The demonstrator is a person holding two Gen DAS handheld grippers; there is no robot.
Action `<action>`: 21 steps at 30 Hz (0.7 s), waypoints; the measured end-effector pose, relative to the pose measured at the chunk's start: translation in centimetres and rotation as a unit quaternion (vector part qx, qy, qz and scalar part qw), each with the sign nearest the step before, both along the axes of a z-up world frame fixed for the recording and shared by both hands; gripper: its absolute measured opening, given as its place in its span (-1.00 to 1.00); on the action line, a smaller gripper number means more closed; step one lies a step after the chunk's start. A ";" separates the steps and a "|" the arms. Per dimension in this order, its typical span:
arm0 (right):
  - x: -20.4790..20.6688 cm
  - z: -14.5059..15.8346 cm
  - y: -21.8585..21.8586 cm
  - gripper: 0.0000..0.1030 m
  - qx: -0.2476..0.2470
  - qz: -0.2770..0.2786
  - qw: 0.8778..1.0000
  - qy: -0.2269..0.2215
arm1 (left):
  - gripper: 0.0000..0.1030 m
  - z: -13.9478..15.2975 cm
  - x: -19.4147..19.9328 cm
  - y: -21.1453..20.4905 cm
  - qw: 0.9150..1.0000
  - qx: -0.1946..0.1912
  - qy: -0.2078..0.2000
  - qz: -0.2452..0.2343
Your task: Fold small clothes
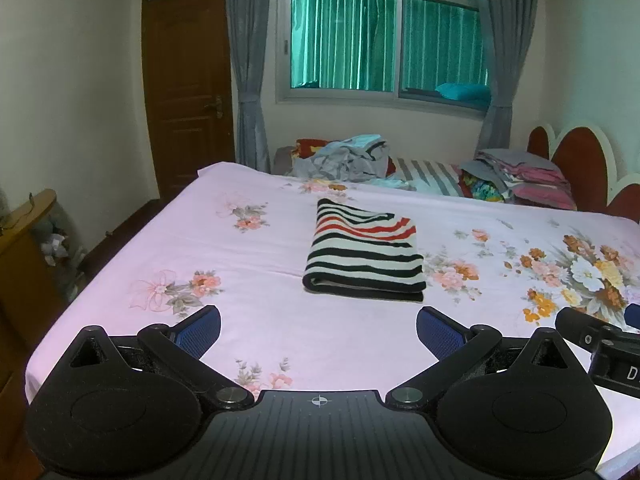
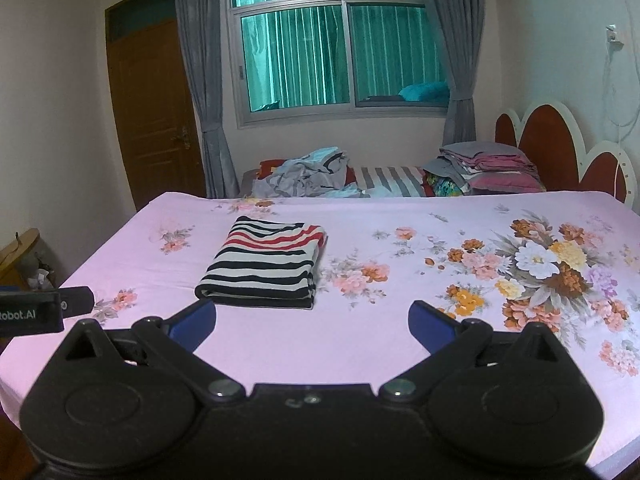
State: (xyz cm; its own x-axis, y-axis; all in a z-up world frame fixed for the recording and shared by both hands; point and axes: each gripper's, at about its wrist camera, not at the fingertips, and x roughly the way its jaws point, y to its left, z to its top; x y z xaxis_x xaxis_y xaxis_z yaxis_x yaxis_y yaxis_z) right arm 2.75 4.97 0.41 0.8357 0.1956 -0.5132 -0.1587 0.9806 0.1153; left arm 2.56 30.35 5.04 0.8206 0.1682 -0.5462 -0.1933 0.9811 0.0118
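Tools spread wide, left tool point(image 1: 318, 330) and right tool point(image 2: 312, 322) both empty, hovering near folded striped garment point(image 1: 365, 256) on bed point(image 1: 248, 248), touching nothing.

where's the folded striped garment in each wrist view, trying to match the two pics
Left wrist: the folded striped garment lies near picture centre, just beyond the open left gripper.
Right wrist: the same garment sits left of centre, beyond the right gripper's left finger.
Shared landmark: the green-curtained window behind the bed.
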 end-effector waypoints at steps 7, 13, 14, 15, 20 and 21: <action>0.4 -0.1 0.2 0.99 0.001 0.003 1.000 0.003 | 1.00 0.0 0.0 0.1 1.000 -0.002 -0.001 0.006; 0.5 -0.2 0.3 0.99 0.001 0.004 1.000 0.002 | 1.00 0.0 0.0 0.2 1.000 -0.004 -0.002 0.008; 0.5 -0.2 0.3 0.99 0.002 0.004 1.000 0.002 | 1.00 0.0 0.0 0.1 1.000 -0.003 -0.002 0.007; 0.5 -0.2 0.3 0.99 0.002 0.005 1.000 0.002 | 1.00 0.0 0.0 0.1 1.000 -0.002 -0.002 0.007; 0.5 -0.2 0.2 0.99 0.002 0.004 1.000 0.002 | 1.00 0.1 0.1 0.0 1.000 -0.002 -0.001 0.005; 0.5 -0.2 0.2 0.99 0.002 0.004 1.000 0.002 | 1.00 0.1 0.1 0.0 1.000 -0.003 -0.001 0.005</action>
